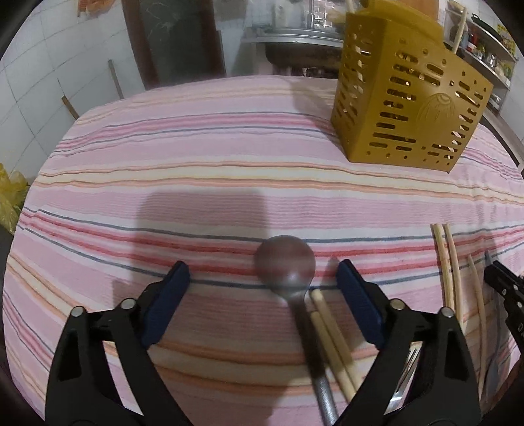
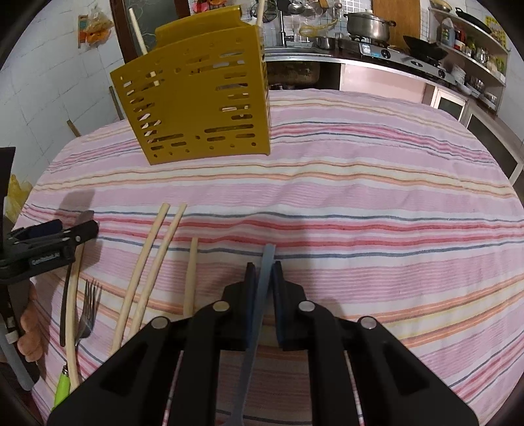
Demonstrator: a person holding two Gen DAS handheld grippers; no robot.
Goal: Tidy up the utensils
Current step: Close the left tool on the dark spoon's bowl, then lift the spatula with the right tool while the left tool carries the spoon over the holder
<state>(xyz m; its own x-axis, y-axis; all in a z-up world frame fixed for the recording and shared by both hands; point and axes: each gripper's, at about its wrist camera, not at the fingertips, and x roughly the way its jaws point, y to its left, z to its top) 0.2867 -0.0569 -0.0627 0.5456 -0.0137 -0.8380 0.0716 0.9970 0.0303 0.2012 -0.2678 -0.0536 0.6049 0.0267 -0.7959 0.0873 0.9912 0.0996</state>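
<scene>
Yellow caddy (image 2: 196, 95) holds chopsticks (image 2: 137, 31); right gripper (image 2: 263, 278) clamps blue strip (image 2: 262, 295), left gripper (image 1: 262, 278) spread.

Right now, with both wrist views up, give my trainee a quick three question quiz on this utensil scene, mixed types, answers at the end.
1. True or false: the right gripper is shut on a grey-blue utensil handle.
2. Multiple choice: what lies between the open fingers of the left gripper? A) a fork B) a dark ladle beside two chopsticks C) nothing
3. Fill in: the yellow slotted utensil holder already has pale ____ standing in it.

Key: 1 true. 2 B. 3 chopsticks; their tips stick out above the rim.
</scene>
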